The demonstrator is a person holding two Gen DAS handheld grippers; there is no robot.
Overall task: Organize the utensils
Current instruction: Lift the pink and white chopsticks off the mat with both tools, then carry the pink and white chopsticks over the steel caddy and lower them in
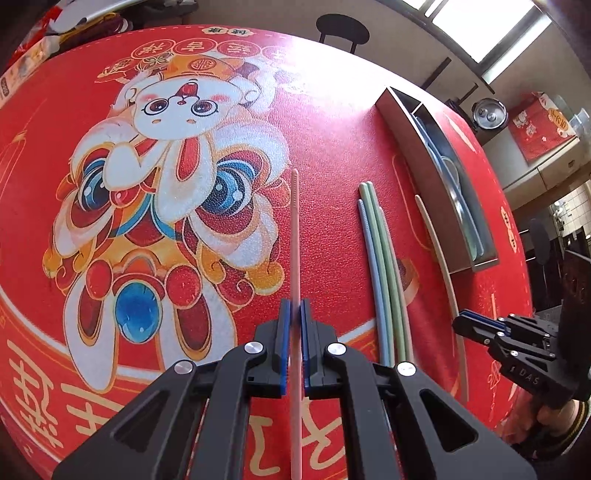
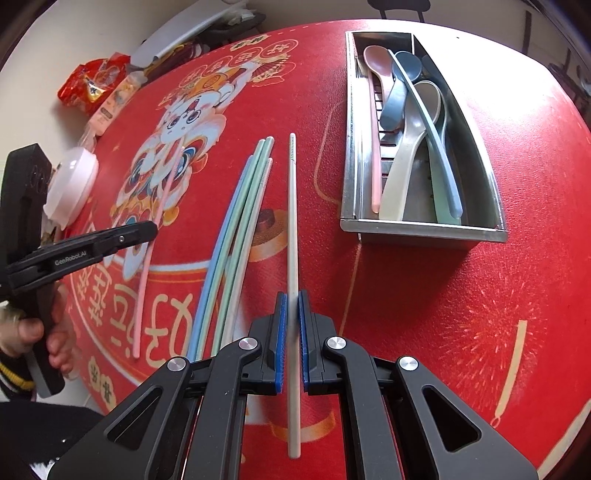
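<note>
The left gripper (image 1: 294,314) is closed on a pink chopstick (image 1: 294,236), which is clamped between the blue pads above the red tablecloth (image 1: 332,140). The right gripper (image 2: 292,306) is likewise closed on a cream chopstick (image 2: 292,206). Between the two, a bundle of blue, green and pale chopsticks (image 2: 236,221) is laid on the cloth. Spoons (image 2: 402,147) are held in a steel tray (image 2: 421,230), set well apart to the right.

A home dining room: a round table under a festive red rabbit-print tablecloth (image 1: 332,147), a black chair (image 1: 341,31) beyond it, and snack packets (image 2: 92,83) at its edge.
</note>
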